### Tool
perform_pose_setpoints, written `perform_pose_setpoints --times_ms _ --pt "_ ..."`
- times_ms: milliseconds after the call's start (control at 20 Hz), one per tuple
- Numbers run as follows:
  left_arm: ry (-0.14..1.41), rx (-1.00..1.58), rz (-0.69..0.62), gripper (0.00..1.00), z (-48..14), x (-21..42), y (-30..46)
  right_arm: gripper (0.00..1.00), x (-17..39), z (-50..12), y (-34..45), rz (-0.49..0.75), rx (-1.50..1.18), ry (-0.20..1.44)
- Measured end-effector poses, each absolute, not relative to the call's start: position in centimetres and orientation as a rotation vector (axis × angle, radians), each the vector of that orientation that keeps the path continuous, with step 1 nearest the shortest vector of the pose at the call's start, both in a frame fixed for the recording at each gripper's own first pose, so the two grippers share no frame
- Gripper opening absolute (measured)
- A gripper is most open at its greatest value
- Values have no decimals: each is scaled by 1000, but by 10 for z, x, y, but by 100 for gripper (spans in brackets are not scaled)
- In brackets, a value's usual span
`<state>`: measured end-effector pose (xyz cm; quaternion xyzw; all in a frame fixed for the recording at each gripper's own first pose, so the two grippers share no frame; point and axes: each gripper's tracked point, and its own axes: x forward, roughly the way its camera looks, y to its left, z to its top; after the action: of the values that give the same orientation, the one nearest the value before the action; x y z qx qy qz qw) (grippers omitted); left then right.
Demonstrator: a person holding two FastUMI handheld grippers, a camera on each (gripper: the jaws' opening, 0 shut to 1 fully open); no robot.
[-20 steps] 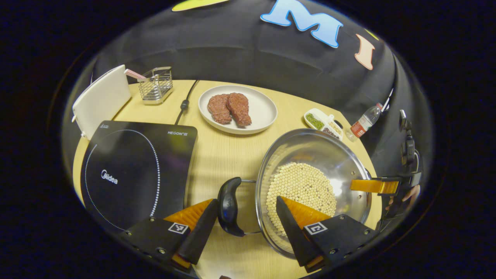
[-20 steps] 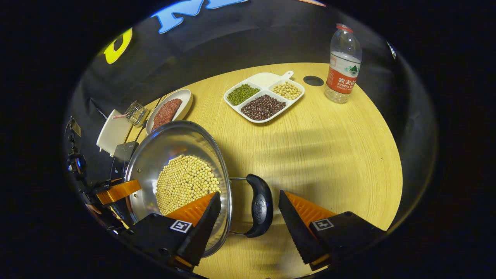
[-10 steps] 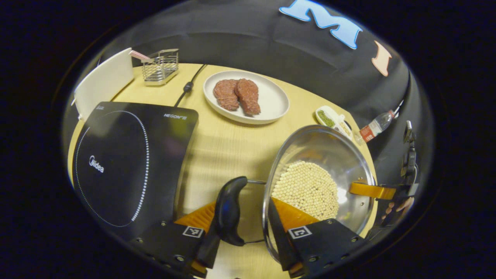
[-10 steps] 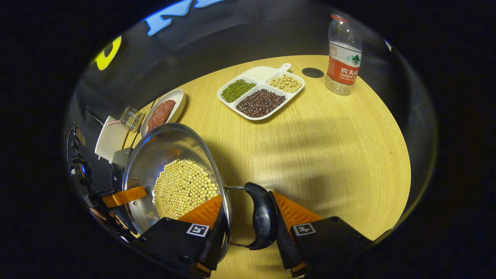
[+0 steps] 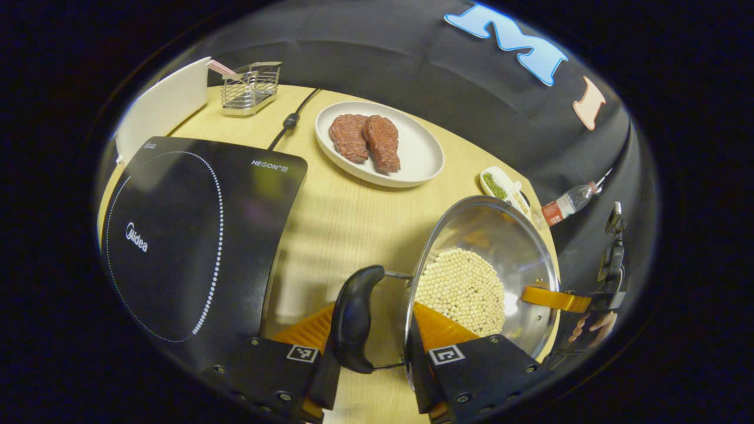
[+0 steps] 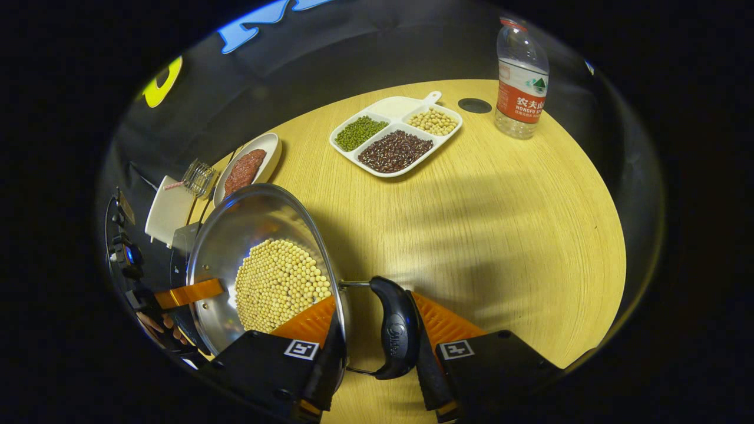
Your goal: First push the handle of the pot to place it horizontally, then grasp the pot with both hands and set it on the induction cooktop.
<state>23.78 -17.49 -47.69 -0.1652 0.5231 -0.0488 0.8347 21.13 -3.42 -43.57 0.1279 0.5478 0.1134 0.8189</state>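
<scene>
Pot [image 5: 489, 235] near rim: hidden behind the left hand-held gripper [image 5: 372, 377] in the left gripper view.
Pot's far handle: covered by the other hand-held gripper's finger [image 5: 554, 299]; contact not clear.
Divided tray [image 5: 500, 187]: mostly behind the pot rim, contents too small to tell.
Induction cooktop [image 6: 179, 244]: largely hidden by the pot in the right gripper view.
Hand [image 6: 162, 327]: partly cut off, dim.

Since one second ago you have closed both grippers. Your left gripper [image 5: 370, 377] now clamps one black curved side handle [image 5: 352, 318] of the shiny steel pot of pale beans [image 5: 484, 277], where before its fingers stood wide apart. Your right gripper [image 6: 377, 368] has closed the same way on the other black handle [image 6: 396, 327].
</scene>
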Motion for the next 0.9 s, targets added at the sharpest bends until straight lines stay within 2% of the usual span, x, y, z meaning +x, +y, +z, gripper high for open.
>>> perform_pose_setpoints --times_ms 50,100,150,200,250,300,400,450,500,550,600,700,750,800,900 --pt "1109 -340 -106 56 -476 238 -175 60 213 -436 -35 235 265 1159" --pt "1108 -334 -107 52 -477 238 -175 60 212 -437 -36 232 257 1158" --pt "1105 -329 -109 48 -477 240 -175 55 212 -437 -35 229 258 1153" --pt "1105 -329 -111 54 -476 240 -175 57 211 -438 -34 227 262 1157" --pt "1106 -326 -113 46 -477 240 -175 53 211 -437 -35 223 264 1152" --pt "1108 -324 -115 46 -477 239 -175 51 211 -437 -34 223 258 1150" --pt "1113 -331 -125 53 -478 237 -175 50 208 -435 -33 221 260 1150" --pt "1113 -339 -128 46 -478 237 -174 53 206 -433 -33 220 258 1147" --pt "1110 -339 -128 49 -477 237 -173 50 206 -433 -32 221 252 1143" --pt "1102 -334 -131 47 -475 238 -171 53 205 -430 -32 222 251 1138" --pt "1094 -336 -130 45 -472 238 -170 50 203 -424 -31 222 254 1135" --pt "1085 -335 -132 53 -464 239 -163 50 198 -410 -29 222 259 1125" --pt "1075 -332 -135 51 -459 242 -158 49 196 -404 -27 222 260 1118" --pt "1069 -328 -138 49 -455 245 -150 53 192 -396 -26 218 265 1110" --pt "1056 -319 -145 53 -443 246 -141 49 184 -379 -20 214 270 1095"
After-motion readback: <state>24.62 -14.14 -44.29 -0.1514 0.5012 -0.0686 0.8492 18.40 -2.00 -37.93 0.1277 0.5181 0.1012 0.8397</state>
